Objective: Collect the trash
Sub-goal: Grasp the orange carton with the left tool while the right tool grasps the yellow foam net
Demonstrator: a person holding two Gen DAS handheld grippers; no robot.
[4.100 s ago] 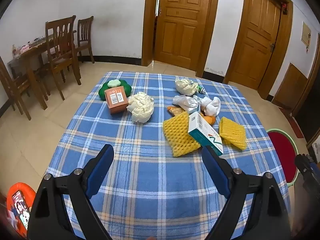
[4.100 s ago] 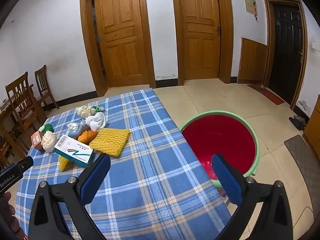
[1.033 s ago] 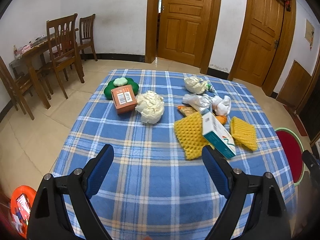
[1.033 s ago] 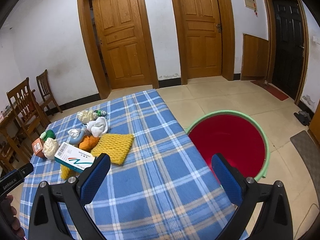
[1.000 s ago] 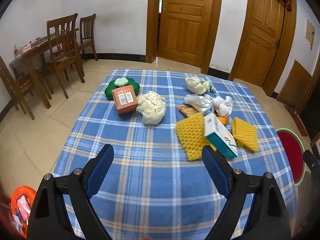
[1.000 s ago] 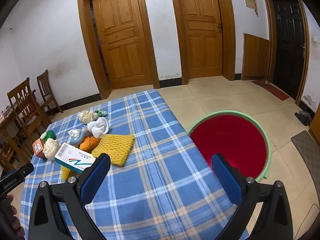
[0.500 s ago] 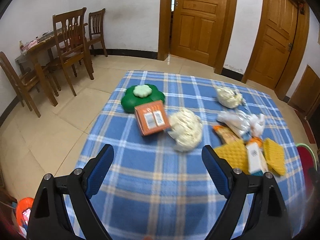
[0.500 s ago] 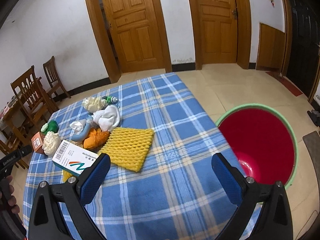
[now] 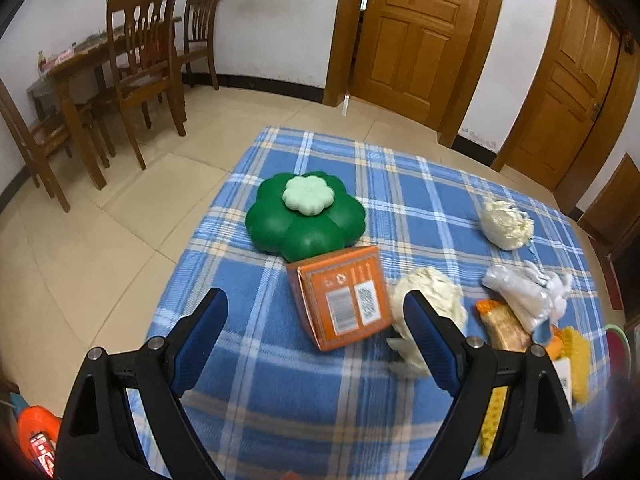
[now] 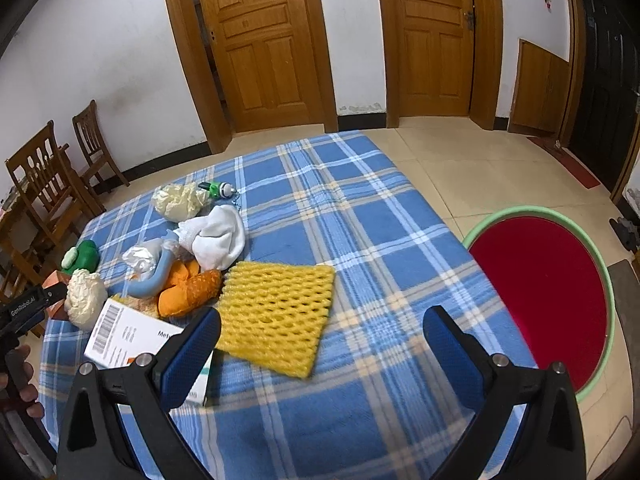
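While both tools hang above the blue plaid table (image 9: 280, 400), we read the left gripper (image 9: 316, 334) as the nearer one to the orange box (image 9: 340, 296): the box lies just ahead of it, between the lines of its two spread fingers, with its long axis slanting toward the table's far left corner. Nothing is held; its jaws stand wide apart. Just behind the box sits the green flower-shaped case (image 9: 306, 216), touching or nearly touching it, and a crumpled cream paper wad (image 9: 430, 304) lies at the box's right.

Our right gripper (image 10: 320, 338) is likewise spread and empty, over the yellow foam net (image 10: 276, 312), with the red basin (image 10: 544, 296) on the floor off the table's right edge.

Compared with a second ago, our left tool has swung left and closer, so the box now fills the gap; the right has dropped nearer the net.
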